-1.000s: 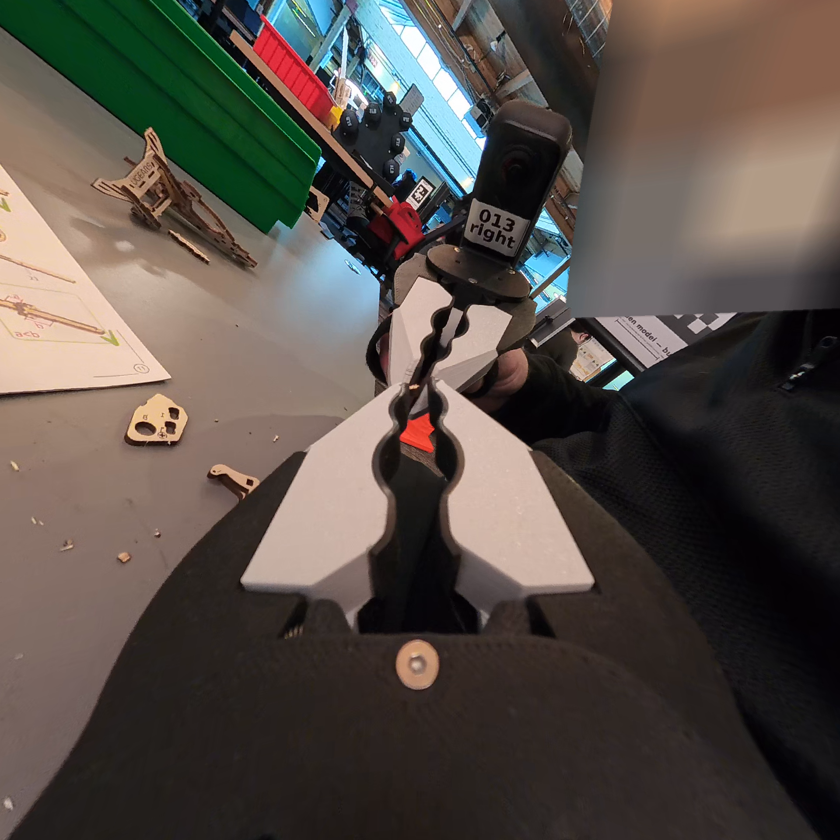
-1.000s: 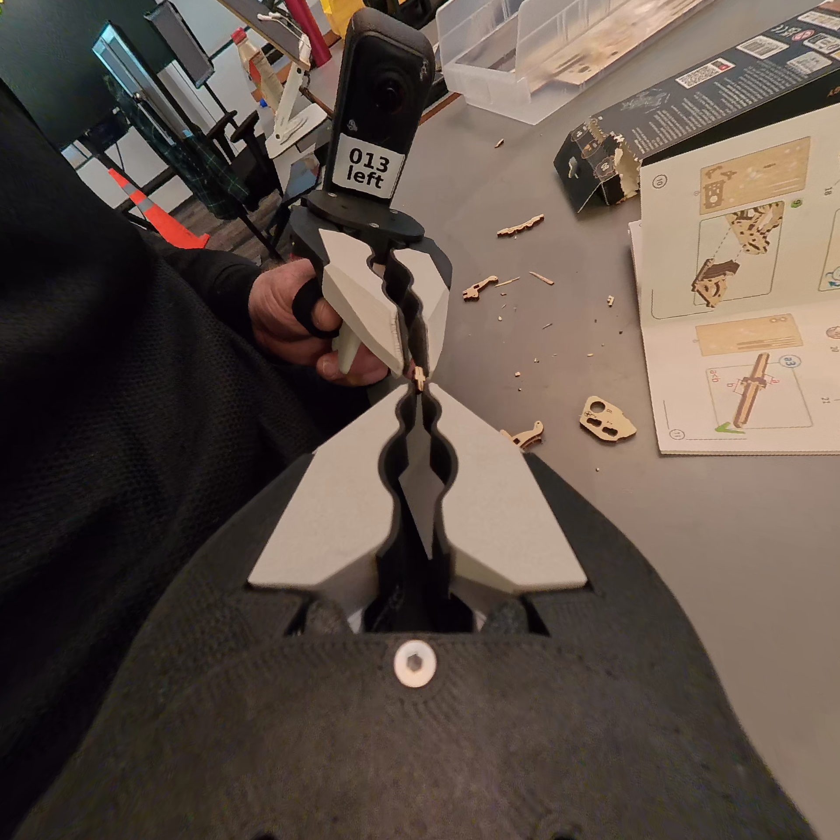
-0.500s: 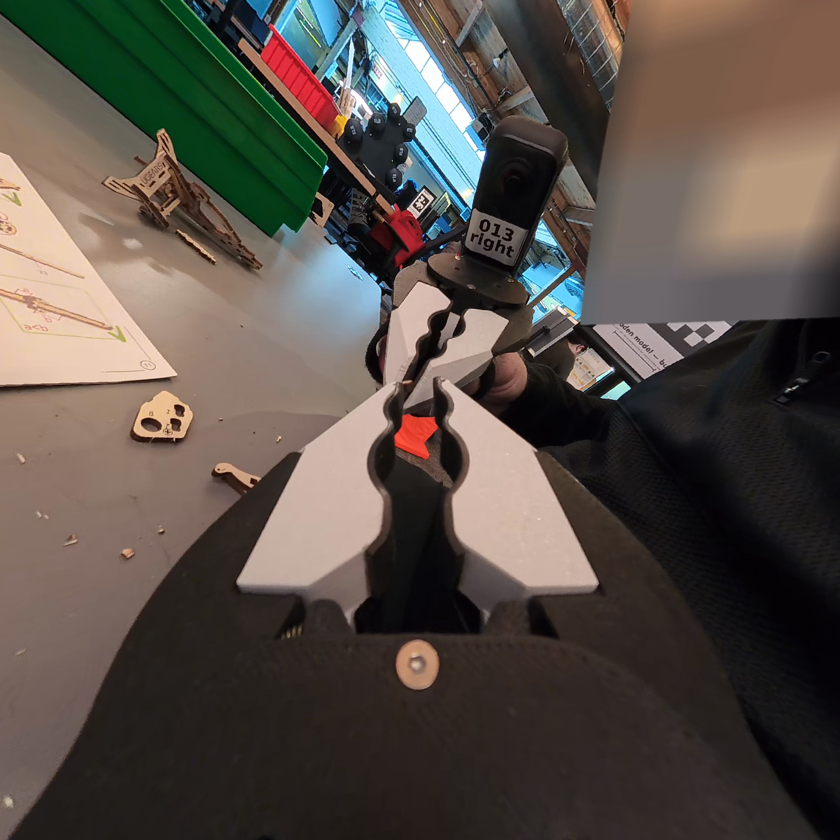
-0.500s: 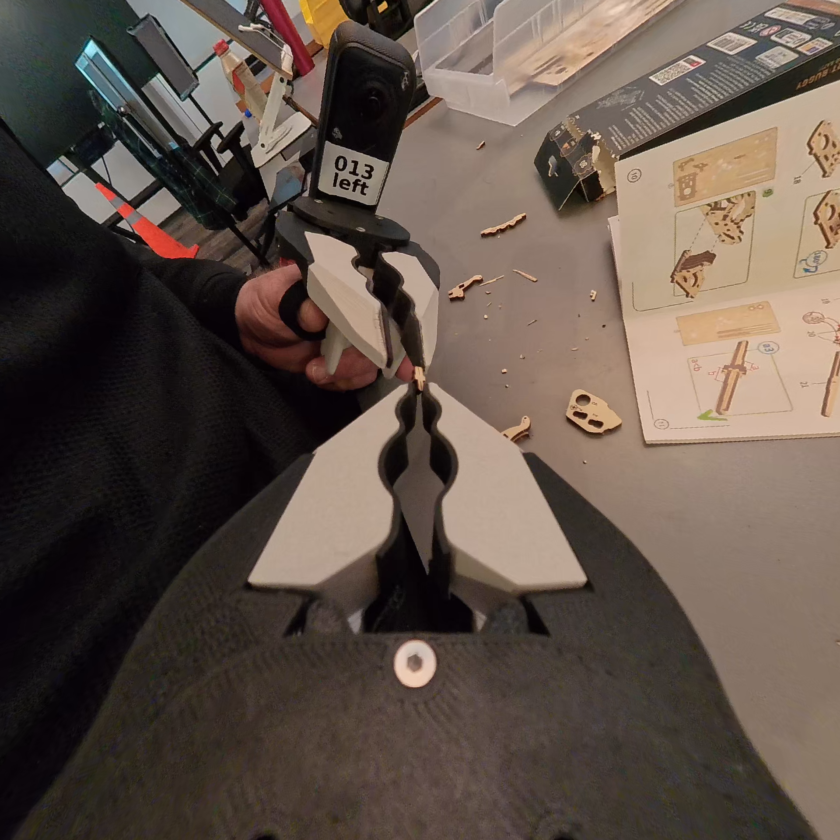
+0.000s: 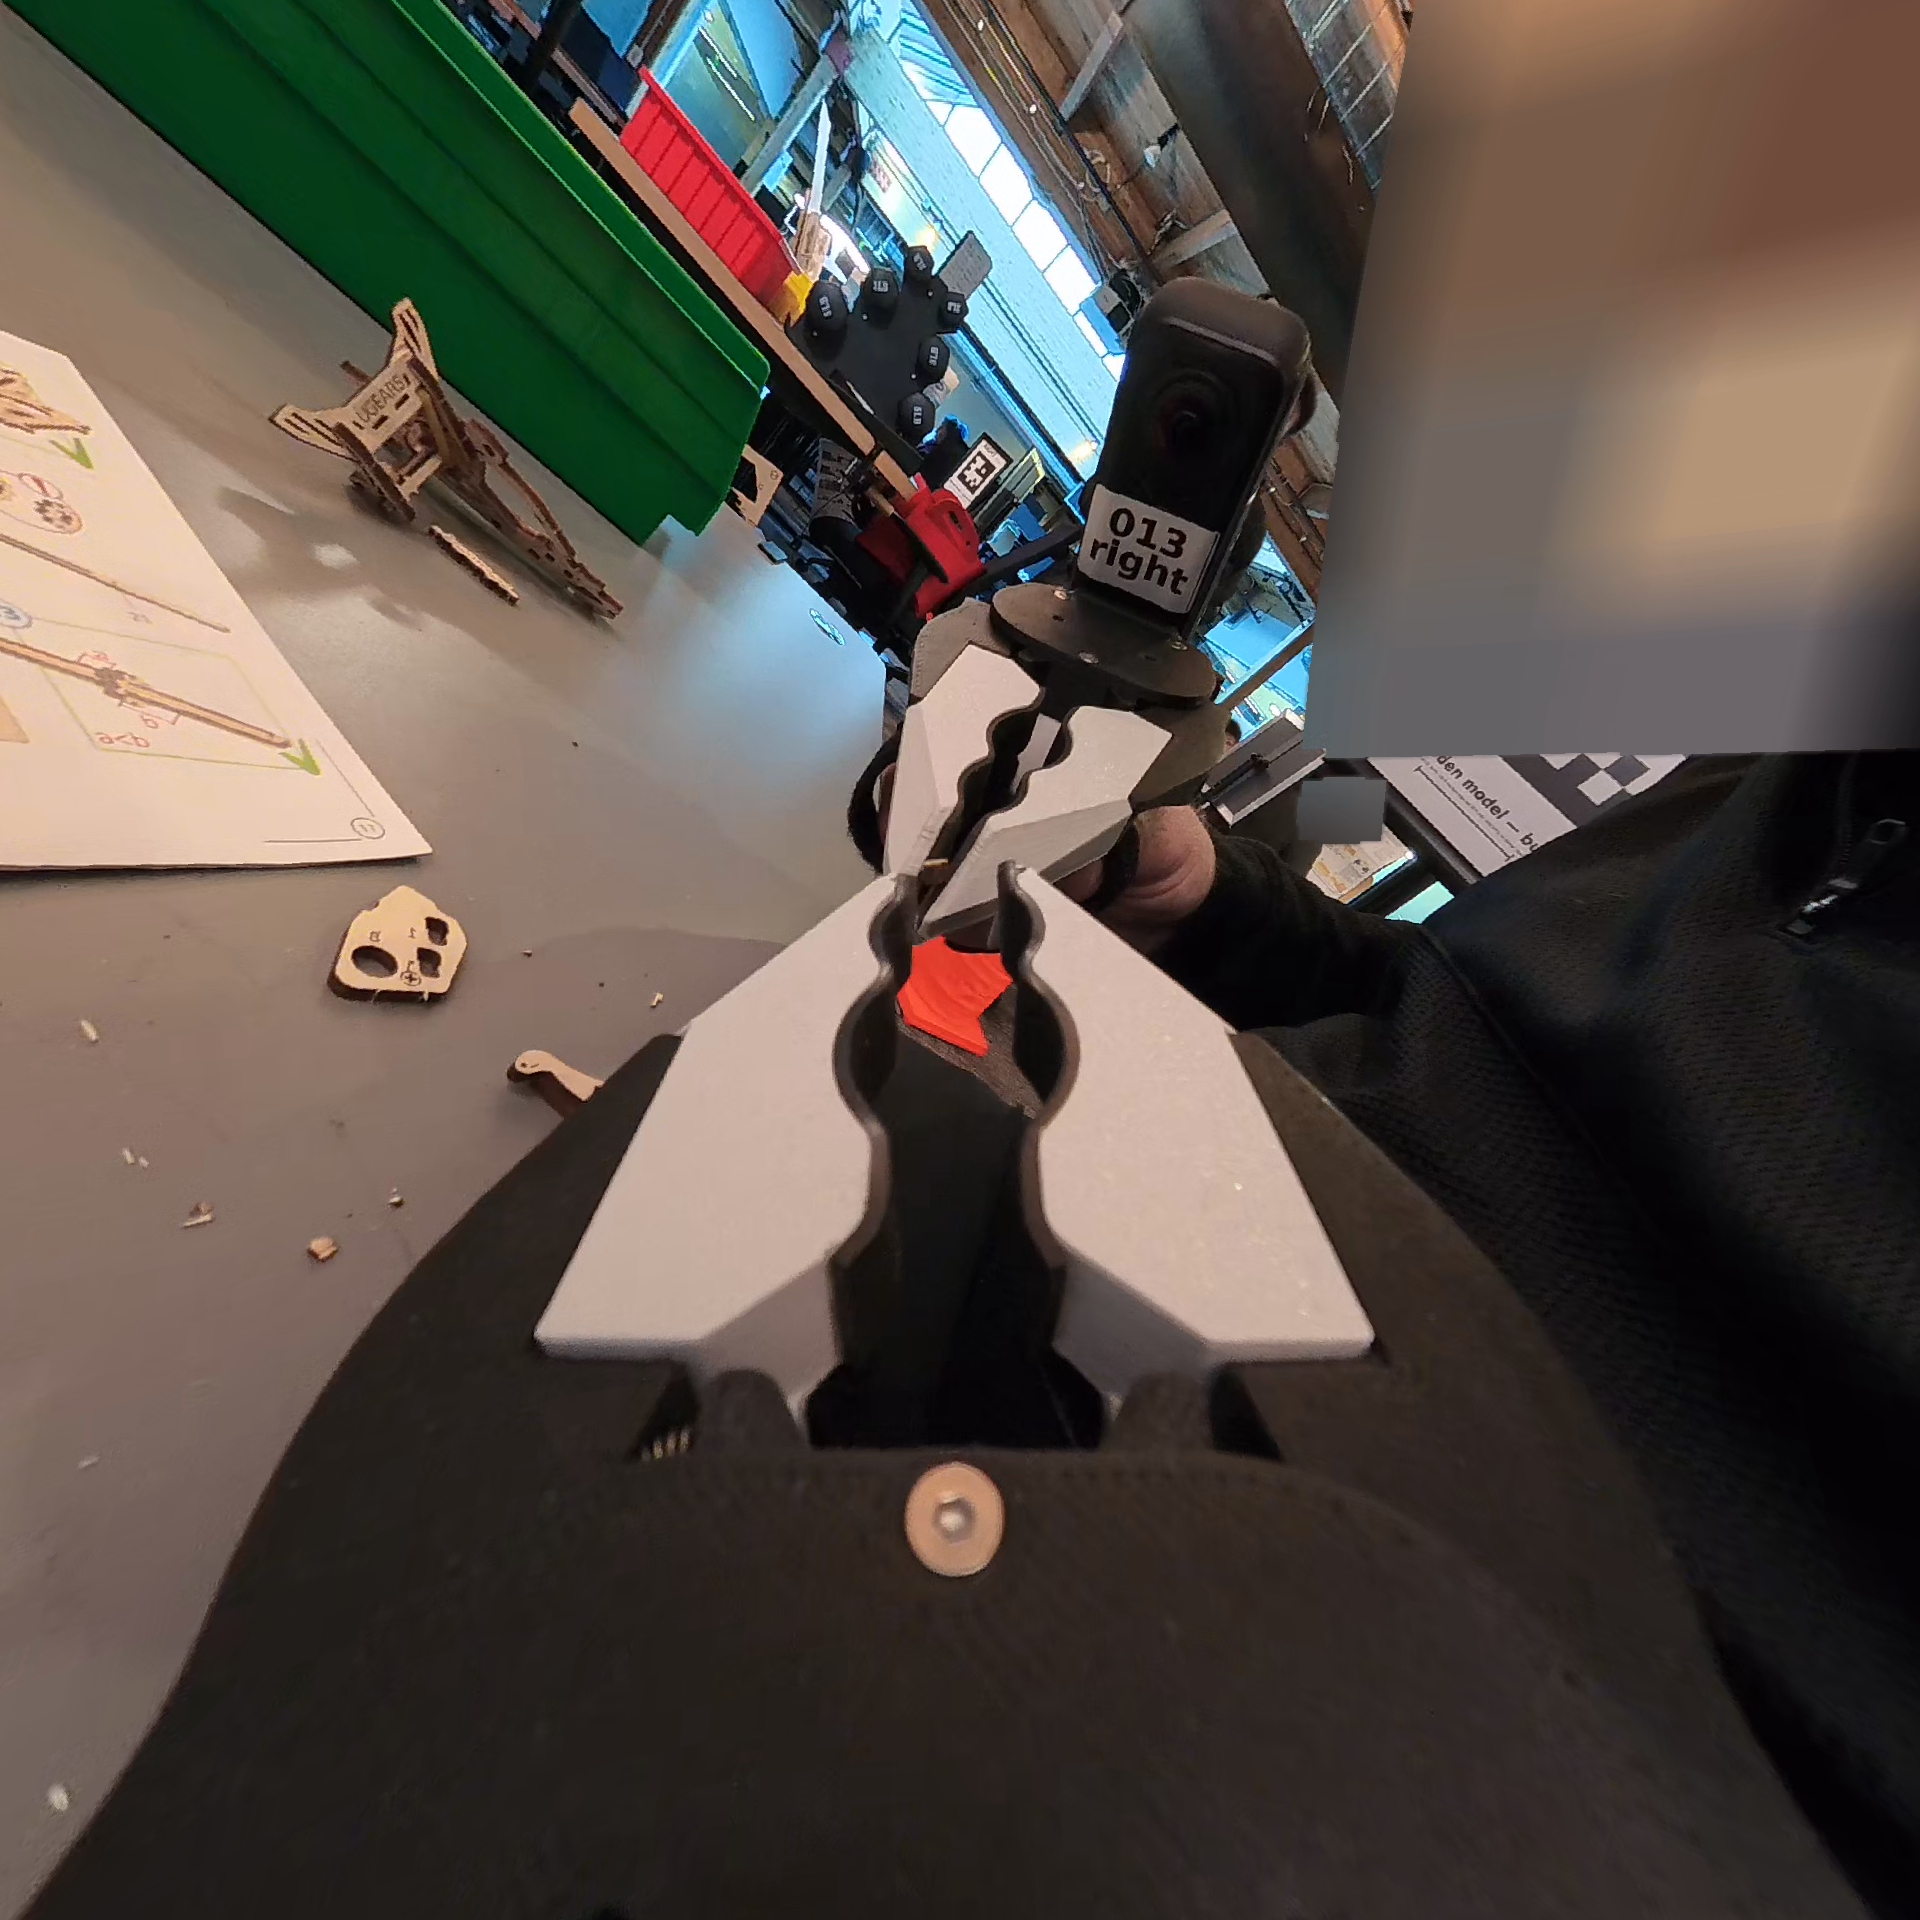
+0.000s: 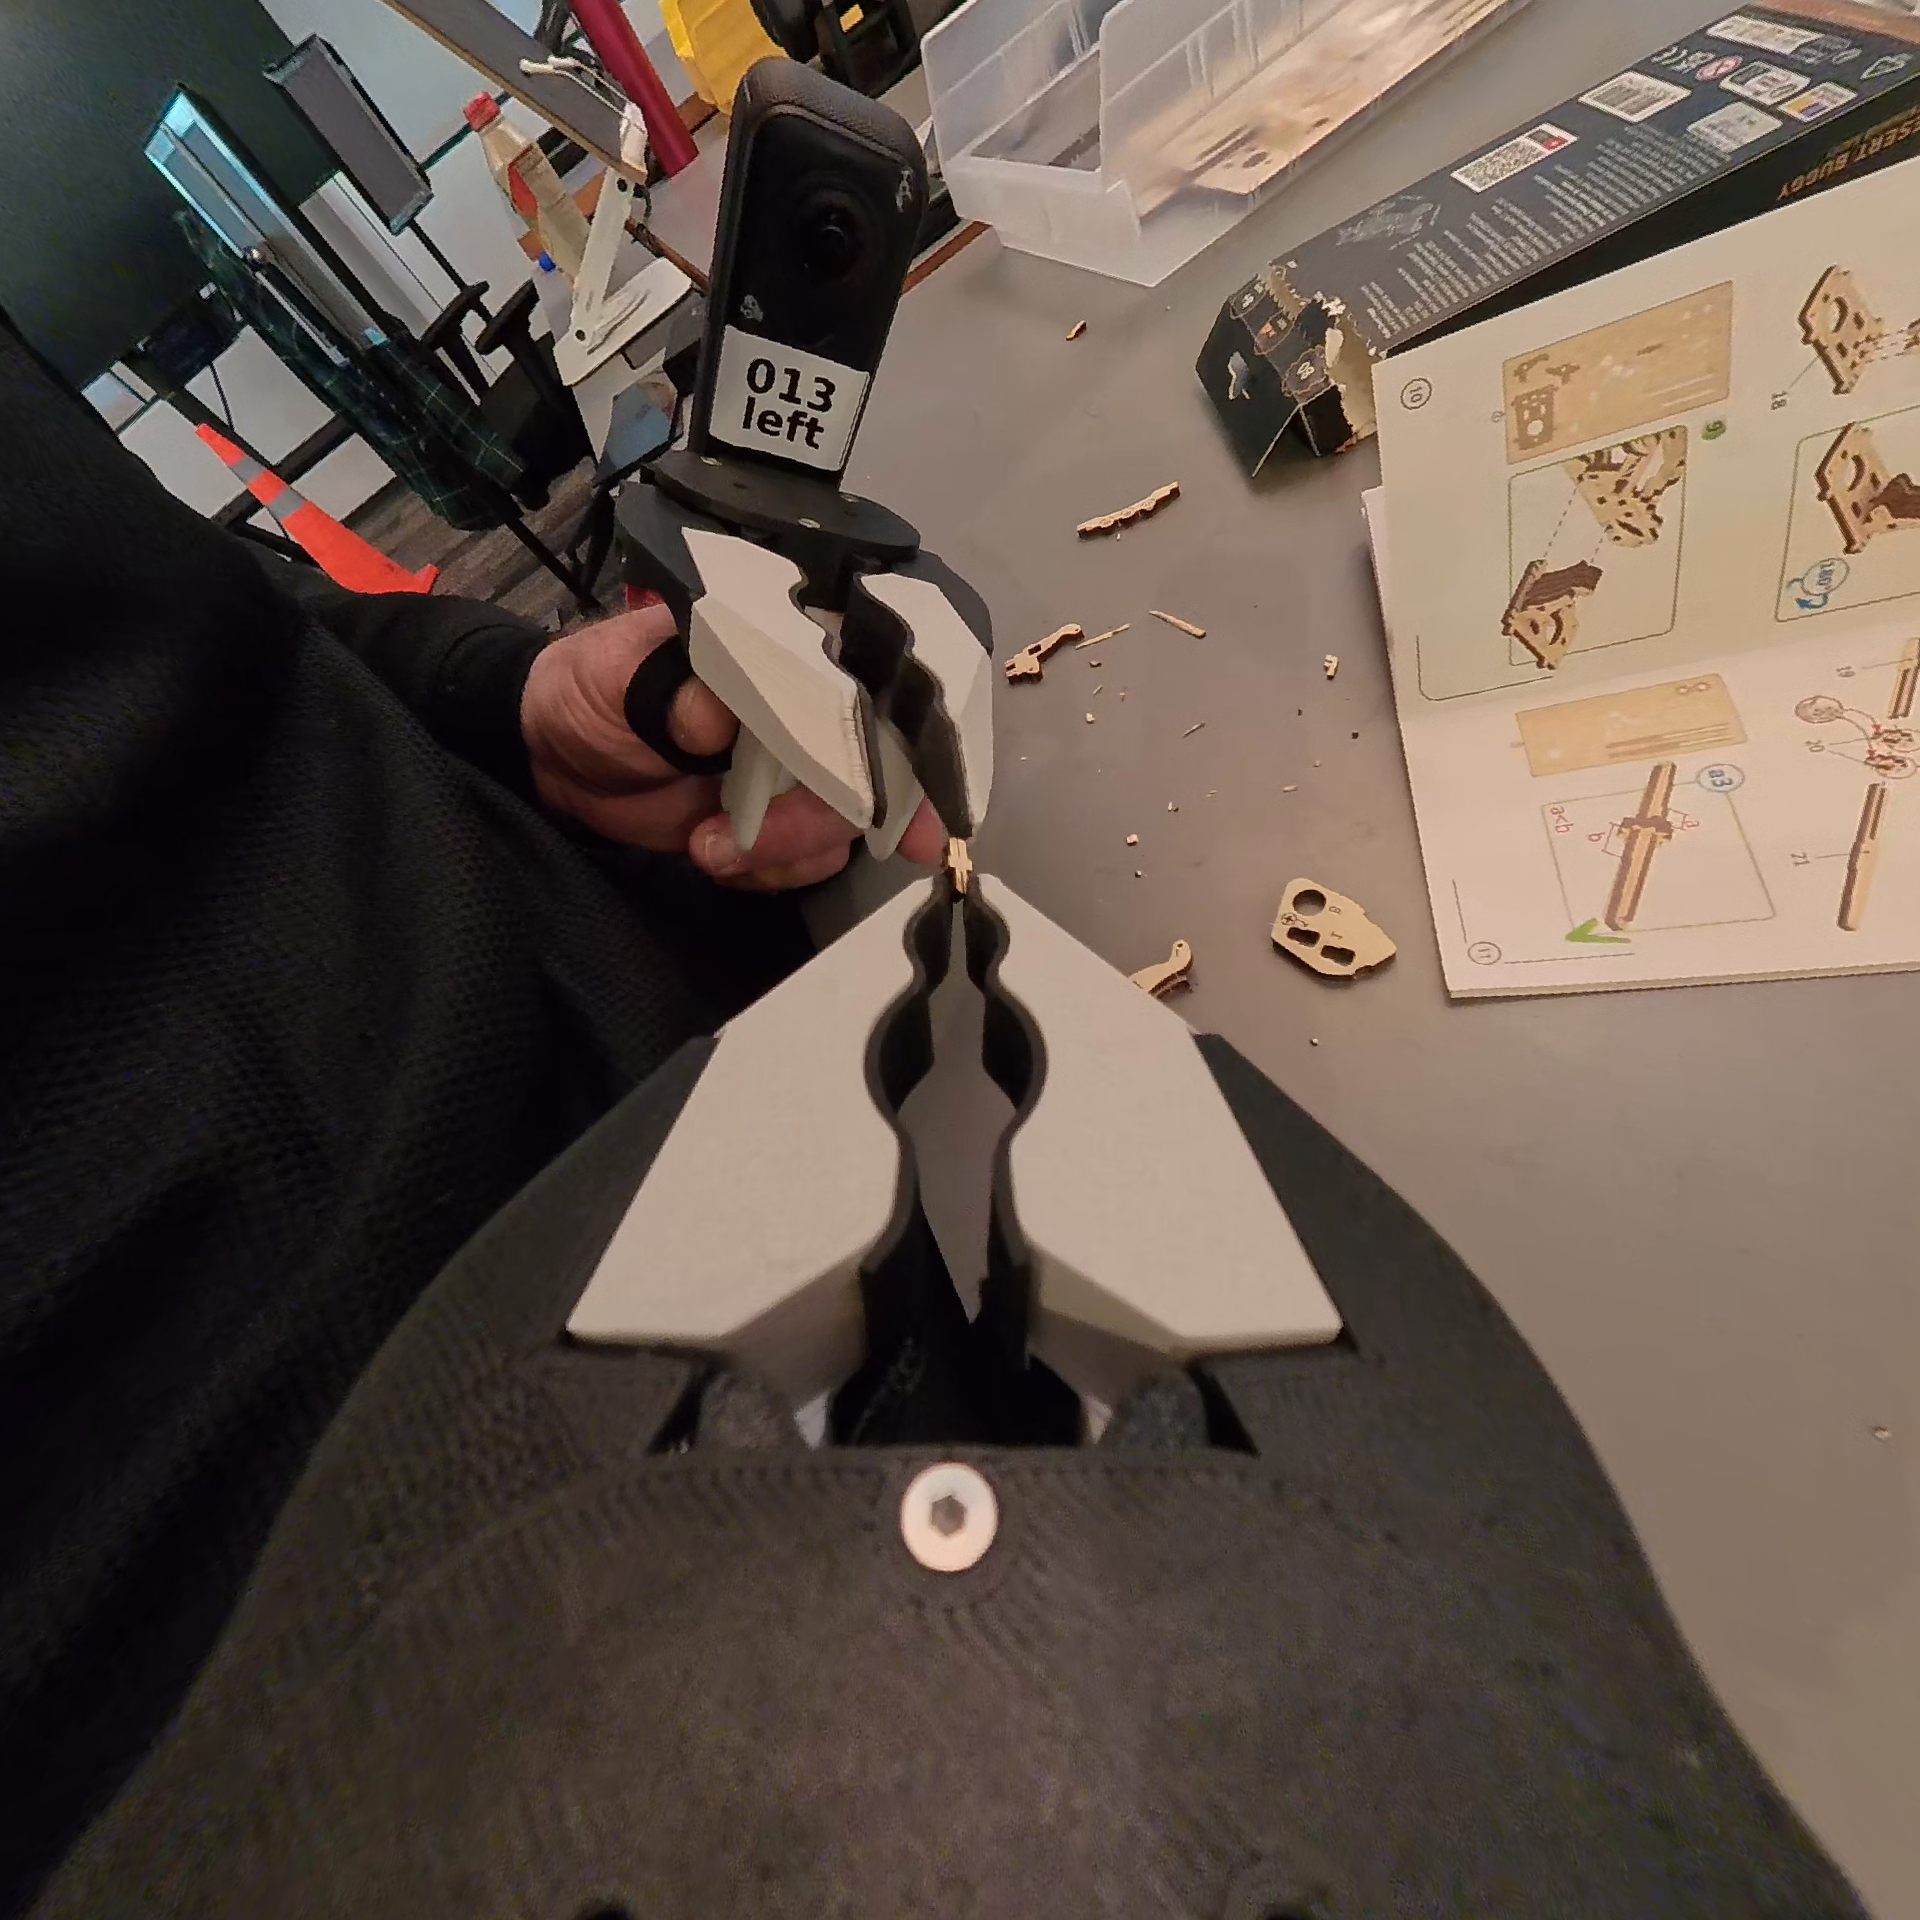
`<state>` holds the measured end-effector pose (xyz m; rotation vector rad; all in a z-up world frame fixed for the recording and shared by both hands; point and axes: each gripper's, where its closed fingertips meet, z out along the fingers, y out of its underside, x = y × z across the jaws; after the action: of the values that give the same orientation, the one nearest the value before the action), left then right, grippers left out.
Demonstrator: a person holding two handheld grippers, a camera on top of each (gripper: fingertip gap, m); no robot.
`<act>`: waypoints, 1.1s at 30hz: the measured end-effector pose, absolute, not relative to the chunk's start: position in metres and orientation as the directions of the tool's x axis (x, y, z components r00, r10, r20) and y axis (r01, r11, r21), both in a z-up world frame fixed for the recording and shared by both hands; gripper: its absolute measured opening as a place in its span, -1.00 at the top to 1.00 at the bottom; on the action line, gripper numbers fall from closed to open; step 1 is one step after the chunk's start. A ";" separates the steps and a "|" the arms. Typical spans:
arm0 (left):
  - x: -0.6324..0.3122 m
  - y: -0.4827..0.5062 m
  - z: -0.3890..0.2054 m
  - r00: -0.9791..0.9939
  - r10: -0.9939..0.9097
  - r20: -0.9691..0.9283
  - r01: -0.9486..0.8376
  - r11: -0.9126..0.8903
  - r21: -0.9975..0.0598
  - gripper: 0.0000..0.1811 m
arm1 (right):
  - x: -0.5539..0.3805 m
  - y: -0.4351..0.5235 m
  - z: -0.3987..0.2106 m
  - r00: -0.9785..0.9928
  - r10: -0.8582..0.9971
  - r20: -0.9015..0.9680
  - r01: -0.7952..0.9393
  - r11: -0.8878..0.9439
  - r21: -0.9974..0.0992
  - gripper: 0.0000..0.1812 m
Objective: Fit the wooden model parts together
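Observation:
My right gripper [image 6: 958, 900] is shut on a tiny tan wooden part [image 6: 958, 864], held in the air above the grey table's near edge. My left gripper [image 6: 914, 826] points at it tip to tip, with its jaws a little apart. One of its fingertips [image 6: 964, 823] is at the top of the part; I cannot tell if they touch. In the left wrist view my left gripper [image 5: 951, 878] is open. The right gripper [image 5: 928, 871] pokes into its gap with the part [image 5: 932, 862] at its tip.
On the table [image 6: 1558, 1195] lie a flat wooden plate with holes [image 6: 1333, 927], a small hook-shaped piece [image 6: 1164, 971], an instruction sheet [image 6: 1662, 623], the kit box [image 6: 1558, 208] and a clear plastic container [image 6: 1143, 135]. A half-built wooden model [image 5: 436, 468] stands by a green bin [image 5: 468, 208]. Both grippers' tips are close together, under 4 cm apart.
My left gripper's jaws have spread apart and no longer clamp the tiny part. The right gripper still holds it. Both grippers have tilted slightly.

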<state>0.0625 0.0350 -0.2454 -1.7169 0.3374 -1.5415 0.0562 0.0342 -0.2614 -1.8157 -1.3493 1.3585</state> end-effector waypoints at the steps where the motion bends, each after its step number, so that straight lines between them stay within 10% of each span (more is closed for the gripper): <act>1: 0.062 0.035 -0.246 0.230 -0.658 0.717 0.298 -0.653 -0.696 0.85 | 0.056 0.035 -0.261 0.014 0.908 -0.418 0.412 -0.386 -0.826 1.00; 33: 0.047 0.045 -0.254 0.307 -0.633 0.711 0.307 -0.641 -0.703 0.84 | 0.109 0.096 -0.344 0.196 0.975 0.100 0.768 -0.090 -0.634 0.90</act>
<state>0.0472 0.0453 -0.2539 -1.7610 0.2941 -1.4549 0.1085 0.0963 -0.3442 -1.9098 -1.6222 0.4737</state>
